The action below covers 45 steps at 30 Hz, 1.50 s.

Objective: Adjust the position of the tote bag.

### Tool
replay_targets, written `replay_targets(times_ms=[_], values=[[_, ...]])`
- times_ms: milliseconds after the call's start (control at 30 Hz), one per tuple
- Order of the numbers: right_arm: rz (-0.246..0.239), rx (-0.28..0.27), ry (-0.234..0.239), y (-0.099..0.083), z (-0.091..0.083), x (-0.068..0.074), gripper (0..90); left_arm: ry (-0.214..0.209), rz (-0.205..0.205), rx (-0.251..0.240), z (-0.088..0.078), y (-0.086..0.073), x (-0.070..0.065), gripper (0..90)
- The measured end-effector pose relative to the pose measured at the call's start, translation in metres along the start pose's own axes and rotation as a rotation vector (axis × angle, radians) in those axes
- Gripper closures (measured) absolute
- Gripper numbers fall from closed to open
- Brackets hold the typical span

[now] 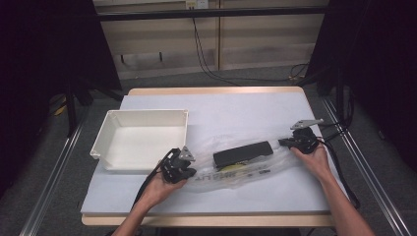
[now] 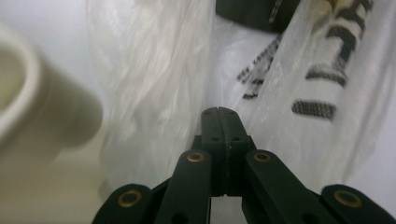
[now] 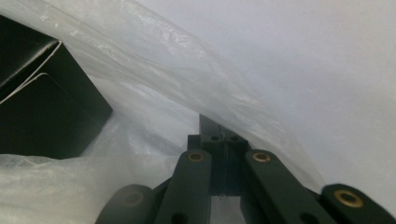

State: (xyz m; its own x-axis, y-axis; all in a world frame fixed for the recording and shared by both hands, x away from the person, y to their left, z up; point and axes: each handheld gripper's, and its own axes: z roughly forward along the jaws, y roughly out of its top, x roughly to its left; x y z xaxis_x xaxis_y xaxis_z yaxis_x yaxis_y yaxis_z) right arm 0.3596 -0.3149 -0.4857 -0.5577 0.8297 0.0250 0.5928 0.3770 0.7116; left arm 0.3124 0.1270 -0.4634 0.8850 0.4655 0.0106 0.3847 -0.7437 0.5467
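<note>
Fingers pinched flat on both grippers, each at an end of the clear plastic bag [image 1: 246, 169].

Left gripper [image 2: 223, 112] has its jaws pressed together with no gap, tips resting on crinkled film near the printed black lettering; whether film is caught between them I cannot tell. Right gripper [image 3: 215, 125] is clenched on the bag's far edge, film draped over its tips, probably to anchor that end. Inside the bag lies a black box [image 1: 243, 153], in the middle of the white table [image 1: 255, 110], between the two hands. White plastic tray [image 1: 140, 137] sits just beside the left gripper, seemingly ready to receive the box.
</note>
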Motion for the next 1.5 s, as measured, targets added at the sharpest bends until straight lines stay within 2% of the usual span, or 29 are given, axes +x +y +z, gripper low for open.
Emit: replay_targets(times_ms=[33, 67, 100, 167, 233, 300, 333, 367, 400, 433, 467, 500, 533, 567, 600, 633, 667, 733, 767, 833, 867, 900, 1000, 1100, 1167, 1267, 1367, 1400, 1500], values=[[-0.014, 0.001, -0.025, 0.000, 0.000, -0.001, 90.0, 0.000, 0.000, 0.000, 0.000, 0.000, 0.000, 90.0], [-0.006, 0.001, -0.020, -0.001, -0.001, -0.002, 90.0, -0.008, -0.004, -0.009, -0.004, -0.006, 0.003, 90.0], [-0.007, -0.005, -0.014, -0.001, -0.001, -0.004, 90.0, -0.019, -0.037, -0.042, -0.004, -0.011, 0.005, 90.0], [0.012, 0.001, -0.019, -0.002, -0.002, -0.004, 90.0, -0.026, -0.032, -0.039, -0.005, -0.013, 0.006, 90.0], [-0.008, -0.004, -0.026, -0.002, -0.001, -0.004, 90.0, -0.020, -0.076, -0.074, -0.005, -0.016, 0.004, 90.0], [-0.007, -0.003, -0.031, -0.003, -0.002, -0.004, 90.0, -0.016, -0.026, -0.030, -0.010, -0.019, 0.007, 90.0], [-0.009, 0.003, -0.056, -0.003, -0.003, -0.004, 90.0, -0.012, -0.077, -0.073, -0.008, -0.020, 0.004, 90.0], [-0.009, 0.008, -0.059, -0.003, -0.003, -0.003, 90.0, -0.017, -0.029, -0.036, -0.011, -0.021, 0.008, 90.0], [-0.018, 0.008, -0.067, -0.003, -0.003, -0.002, 90.0, -0.015, -0.061, -0.067, -0.009, -0.023, 0.007, 90.0], [-0.020, 0.011, -0.073, -0.002, -0.003, -0.002, 90.0, -0.023, -0.050, -0.045, -0.010, -0.022, 0.009, 90.0], [-0.023, 0.011, -0.070, -0.002, -0.003, -0.002, 90.0, -0.027, -0.074, -0.053, -0.009, -0.020, 0.008, 90.0], [-0.029, 0.005, -0.080, -0.002, -0.003, -0.001, 90.0, -0.021, -0.065, -0.043, -0.009, -0.018, 0.010, 90.0], [-0.024, 0.002, -0.077, -0.002, -0.003, 0.000, 90.0, -0.009, -0.071, -0.049, -0.008, -0.017, 0.009, 90.0], [-0.021, -0.004, -0.072, -0.003, -0.003, 0.000, 90.0, -0.008, -0.058, -0.047, -0.008, -0.016, 0.010, 90.0], [-0.009, -0.012, -0.054, -0.003, -0.004, 0.001, 90.0, -0.015, -0.068, -0.056, -0.007, -0.014, 0.010, 90.0], [-0.030, -0.023, -0.054, -0.003, -0.004, 0.001, 90.0, -0.015, -0.076, -0.083, -0.009, -0.012, 0.009, 89.4], [-0.034, -0.048, -0.034, -0.002, -0.007, 0.004, 90.0, -0.028, -0.077, -0.095, -0.010, -0.010, 0.008, 87.3], [-0.034, -0.081, -0.010, 0.000, -0.012, 0.006, 86.3, -0.027, -0.064, -0.111, -0.014, -0.006, 0.006, 84.5], [-0.038, -0.085, -0.011, 0.001, -0.014, 0.008, 85.0, -0.051, -0.065, -0.132, -0.014, -0.004, 0.004, 83.7], [-0.045, -0.104, 0.016, 0.001, -0.019, 0.012, 81.3, -0.049, -0.043, -0.143, -0.016, 0.000, 0.001, 81.4], [-0.050, -0.109, 0.014, 0.001, -0.021, 0.013, 79.9, -0.062, -0.052, -0.159, -0.016, 0.003, -0.001, 80.7], [-0.048, -0.115, 0.015, 0.001, -0.023, 0.015, 78.1, -0.060, -0.031, -0.147, -0.018, 0.005, -0.002, 79.8], [-0.041, -0.143, 0.029, 0.002, -0.032, 0.018, 72.2, -0.067, -0.040, -0.190, -0.023, 0.015, -0.003, 75.6], [-0.048, -0.170, 0.042, 0.005, -0.041, 0.025, 67.1, -0.066, -0.027, -0.218, -0.029, 0.028, -0.004, 75.5], [-0.065, -0.184, 0.053, 0.009, -0.046, 0.034, 65.6, -0.066, -0.029, -0.227, -0.029, 0.040, -0.003, 77.2], [-0.102, -0.199, 0.092, 0.012, -0.052, 0.052, 74.2, -0.061, -0.034, -0.225, -0.023, 0.059, 0.000, 84.3], [-0.128, -0.201, 0.149, 0.013, -0.055, 0.067, 82.7, -0.067, -0.067, -0.226, -0.008, 0.076, 0.008, 88.0], [-0.143, -0.196, 0.166, 0.013, -0.055, 0.073, 85.3, -0.071, -0.064, -0.218, -0.004, 0.080, 0.011, 88.3], [-0.156, -0.187, 0.202, 0.012, -0.052, 0.083, 87.8, -0.094, -0.068, -0.199, 0.010, 0.092, 0.018, 89.3]])
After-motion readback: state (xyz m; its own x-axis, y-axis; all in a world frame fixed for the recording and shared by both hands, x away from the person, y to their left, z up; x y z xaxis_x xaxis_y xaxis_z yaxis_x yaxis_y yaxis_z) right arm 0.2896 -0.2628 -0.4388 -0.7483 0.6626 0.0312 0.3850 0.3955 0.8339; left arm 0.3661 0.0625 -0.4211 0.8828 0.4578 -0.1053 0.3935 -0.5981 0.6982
